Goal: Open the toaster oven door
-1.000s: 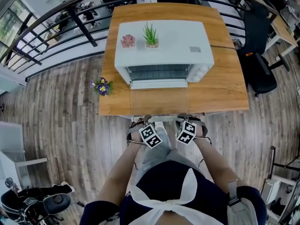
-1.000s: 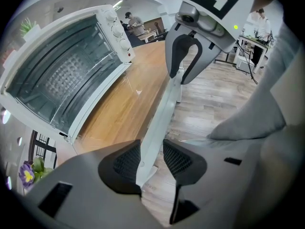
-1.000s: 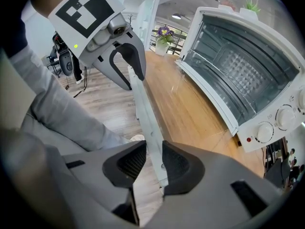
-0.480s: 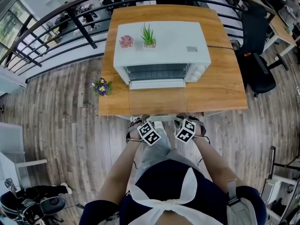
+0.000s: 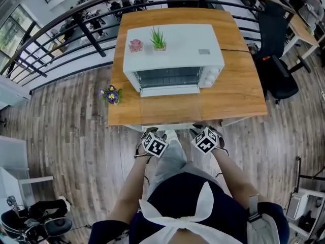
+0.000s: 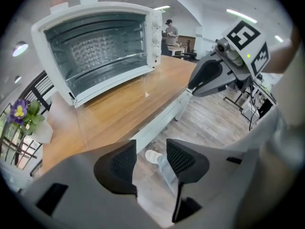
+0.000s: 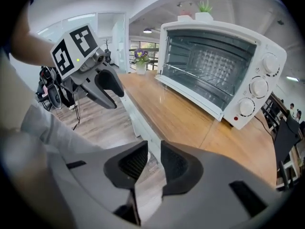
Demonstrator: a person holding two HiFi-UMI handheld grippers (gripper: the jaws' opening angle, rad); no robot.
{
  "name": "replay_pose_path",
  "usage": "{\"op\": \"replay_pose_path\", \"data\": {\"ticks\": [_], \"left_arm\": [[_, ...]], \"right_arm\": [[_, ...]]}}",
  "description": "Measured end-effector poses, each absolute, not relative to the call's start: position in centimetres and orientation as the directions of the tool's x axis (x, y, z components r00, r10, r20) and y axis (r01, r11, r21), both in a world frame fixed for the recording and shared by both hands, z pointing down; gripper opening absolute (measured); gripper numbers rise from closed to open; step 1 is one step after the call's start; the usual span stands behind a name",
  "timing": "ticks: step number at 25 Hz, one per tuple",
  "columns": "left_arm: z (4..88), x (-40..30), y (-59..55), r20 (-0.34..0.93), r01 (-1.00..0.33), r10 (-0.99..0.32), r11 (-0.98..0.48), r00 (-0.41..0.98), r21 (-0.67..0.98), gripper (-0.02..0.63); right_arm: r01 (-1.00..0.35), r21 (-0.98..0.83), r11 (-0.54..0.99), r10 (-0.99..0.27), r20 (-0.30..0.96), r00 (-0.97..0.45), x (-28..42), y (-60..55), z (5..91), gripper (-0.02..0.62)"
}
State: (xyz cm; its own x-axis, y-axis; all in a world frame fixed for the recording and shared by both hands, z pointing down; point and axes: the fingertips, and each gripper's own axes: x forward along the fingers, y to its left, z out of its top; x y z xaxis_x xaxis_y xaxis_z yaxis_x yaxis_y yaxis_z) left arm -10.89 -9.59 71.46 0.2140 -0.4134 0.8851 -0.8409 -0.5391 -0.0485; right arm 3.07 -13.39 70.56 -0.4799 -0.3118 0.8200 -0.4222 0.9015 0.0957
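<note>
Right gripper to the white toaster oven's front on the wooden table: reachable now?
Probably yes. The right gripper hangs at the near edge of the wooden table, jaws empty and just closing slightly. Only bare wood lies between it and the white toaster oven. The purple flowers stand aside.

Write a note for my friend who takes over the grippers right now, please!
Left gripper: jaws open, have just been opening, empty, in front of the table's near edge.
Right gripper: jaws a little apart, have just been closing, empty, beside the left one.
Oven: on the table, front facing you.
Done: nothing yet; the door looks shut and neither gripper touches it.
Left: reach over the table, take the door and pull it open.
</note>
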Motion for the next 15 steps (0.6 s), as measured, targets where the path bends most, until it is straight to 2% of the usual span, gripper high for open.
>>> {"op": "replay_pose_path", "data": {"ticks": [4,8,15], "left_arm": [[68.8,-11.0,-10.0,0.828,-0.899,-0.508,-0.438,0.237,-0.011,0.193],[65.8,-10.6,-10.4,0.736,-0.931,-0.620,-0.364,0.272,0.037,0.160],[59.9,-9.8,-10.8,0.569,-0.955,-0.775,-0.289,0.273,0.064,0.054]], "right_arm": [[-0.475,0.065,0.878,-0.344,0.774,-0.531,2.7,-13.1,68.4,0.087],[-0.532,0.045,0.846,-0.407,0.700,-0.587,2.0,-13.4,65.5,0.074],[-0.608,0.022,0.794,-0.515,0.555,-0.653,1.1,-13.8,60.2,0.008]]}}
